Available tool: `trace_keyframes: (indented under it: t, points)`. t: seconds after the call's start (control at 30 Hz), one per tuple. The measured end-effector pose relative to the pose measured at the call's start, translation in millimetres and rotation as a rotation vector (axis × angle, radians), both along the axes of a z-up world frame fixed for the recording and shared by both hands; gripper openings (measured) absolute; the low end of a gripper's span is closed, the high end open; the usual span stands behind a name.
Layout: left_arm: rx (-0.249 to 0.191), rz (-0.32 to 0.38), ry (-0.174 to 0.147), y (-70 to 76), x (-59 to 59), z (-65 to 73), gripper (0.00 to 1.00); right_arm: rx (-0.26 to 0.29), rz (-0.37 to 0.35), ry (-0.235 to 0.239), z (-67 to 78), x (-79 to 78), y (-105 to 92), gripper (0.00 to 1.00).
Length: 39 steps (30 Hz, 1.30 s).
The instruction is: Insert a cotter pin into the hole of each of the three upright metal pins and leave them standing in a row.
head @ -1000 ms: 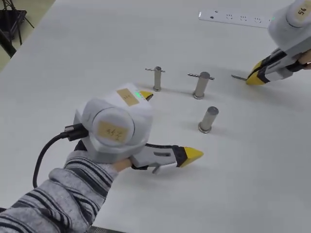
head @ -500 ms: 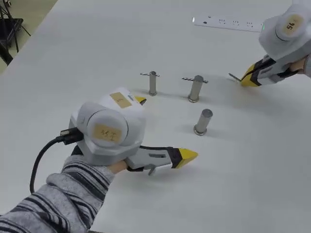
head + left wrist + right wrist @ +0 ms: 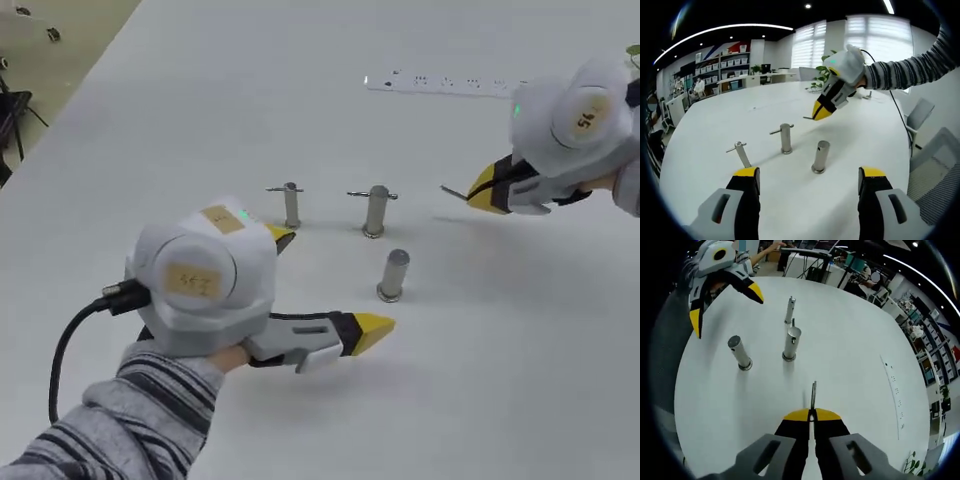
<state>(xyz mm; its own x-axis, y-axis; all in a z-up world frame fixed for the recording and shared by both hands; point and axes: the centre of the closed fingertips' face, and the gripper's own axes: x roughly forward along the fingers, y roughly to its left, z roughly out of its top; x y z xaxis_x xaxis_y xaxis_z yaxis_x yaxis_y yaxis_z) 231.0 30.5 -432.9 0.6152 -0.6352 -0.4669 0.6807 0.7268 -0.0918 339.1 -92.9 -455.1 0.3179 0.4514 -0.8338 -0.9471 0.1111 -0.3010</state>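
Right gripper (image 3: 478, 192) is clamped on a thin metal cotter pin (image 3: 453, 191) jutting level from its tips, and the bare upright steel pin (image 3: 393, 275) stands on the white table (image 3: 200, 100) ahead-left of it, nearer the left gripper (image 3: 335, 280), whose jaws are spread wide.

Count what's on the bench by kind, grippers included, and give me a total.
Upright metal pins: 3
Cotter pins: 3, two through pins, one held in the right gripper
Power strip: 1
Grippers: 2, the left gripper open
Total: 9
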Motion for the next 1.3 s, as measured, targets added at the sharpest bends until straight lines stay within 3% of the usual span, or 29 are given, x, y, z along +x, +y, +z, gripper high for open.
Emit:
trace_keyframes:
  t: [0.3, 0.67, 0.77, 1.07, 1.2, 1.3]
  points:
    - [-0.012, -0.026, 0.001, -12.5, 0.4, 12.8, 0.69, 0.019, 0.069, -0.052, 13.6, -35.2, 9.8, 0.0]
    - [-0.078, -0.008, 0.052, -20.9, -1.4, 23.9, 0.51, 0.025, 0.169, -0.113, 28.2, -77.3, 29.3, 0.0]
    - [-0.129, -0.001, 0.08, -24.1, -4.5, 29.1, 0.43, 0.027, 0.192, -0.124, 29.3, -86.9, 34.2, 0.0]
    - [-0.213, -0.005, 0.131, -33.8, -14.2, 36.2, 0.28, 0.067, 0.236, -0.161, 40.1, -109.2, 48.4, 0.0]
    - [-0.225, -0.001, 0.151, -36.6, -18.9, 36.8, 0.23, 0.082, 0.253, -0.168, 43.5, -116.6, 53.3, 0.0]
    - [-0.272, 0.0, 0.179, -40.9, -22.9, 40.1, 0.2, 0.088, 0.264, -0.174, 45.5, -120.6, 55.8, 0.0]
